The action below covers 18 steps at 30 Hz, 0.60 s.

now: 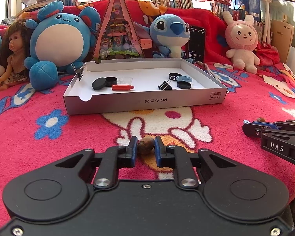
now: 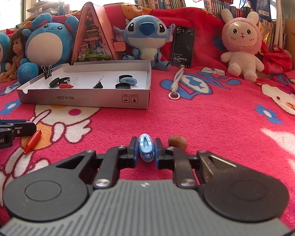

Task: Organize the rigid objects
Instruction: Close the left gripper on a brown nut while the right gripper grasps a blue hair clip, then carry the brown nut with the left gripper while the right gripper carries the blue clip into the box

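Note:
My left gripper (image 1: 146,147) is shut on a brown nut (image 1: 146,147) low over the pink blanket. My right gripper (image 2: 146,147) is shut on a light blue oval cap (image 2: 146,147). A second brown nut (image 2: 177,142) lies just right of the right fingers. A red crayon-like piece (image 2: 32,141) lies on the blanket beside the left gripper, which shows at the left edge of the right wrist view (image 2: 11,130). A white cardboard tray (image 1: 145,103) ahead holds black caps, a red piece (image 1: 123,87), binder clips (image 1: 165,84) and a blue cap (image 1: 183,78).
Plush toys, a doll, a triangular toy house (image 1: 118,33) and a phone (image 1: 196,42) line the back. A white cord with a ring (image 2: 176,84) lies right of the tray. The right gripper's body shows at the right edge of the left wrist view (image 1: 275,135).

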{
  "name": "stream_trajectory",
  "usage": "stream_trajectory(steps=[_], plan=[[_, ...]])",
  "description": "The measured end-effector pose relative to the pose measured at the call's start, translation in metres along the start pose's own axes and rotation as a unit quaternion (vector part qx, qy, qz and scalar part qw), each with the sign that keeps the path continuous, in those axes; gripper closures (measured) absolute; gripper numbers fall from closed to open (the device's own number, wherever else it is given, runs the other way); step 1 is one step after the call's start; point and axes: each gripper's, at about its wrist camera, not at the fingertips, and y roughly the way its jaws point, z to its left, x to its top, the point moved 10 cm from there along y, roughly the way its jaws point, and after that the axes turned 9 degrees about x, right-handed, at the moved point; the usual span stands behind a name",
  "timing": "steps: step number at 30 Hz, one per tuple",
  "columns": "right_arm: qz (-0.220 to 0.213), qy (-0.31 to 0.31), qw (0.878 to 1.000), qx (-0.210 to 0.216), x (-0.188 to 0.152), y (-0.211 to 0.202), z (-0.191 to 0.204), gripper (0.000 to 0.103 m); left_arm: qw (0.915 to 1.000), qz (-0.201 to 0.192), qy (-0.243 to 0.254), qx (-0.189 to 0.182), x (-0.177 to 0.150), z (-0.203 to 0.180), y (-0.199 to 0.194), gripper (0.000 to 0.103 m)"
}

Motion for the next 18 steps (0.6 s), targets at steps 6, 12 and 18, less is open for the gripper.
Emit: stream_trajectory(steps=[6, 12, 18], plan=[[-0.003, 0.005, 1.000, 0.012, 0.006, 0.002, 0.007, 0.083, 0.9999, -0.008, -0.007, 0.006, 0.010, 0.005, -0.002, 0.086], [-0.016, -0.002, 1.000, 0.023, 0.020, 0.003, 0.014, 0.083, 0.9996, -0.014, -0.018, 0.015, 0.026, 0.015, 0.002, 0.086], [-0.029, -0.002, 0.999, 0.024, 0.040, 0.008, 0.017, 0.083, 0.9990, -0.021, -0.037, 0.013, 0.046, 0.024, 0.006, 0.086]])
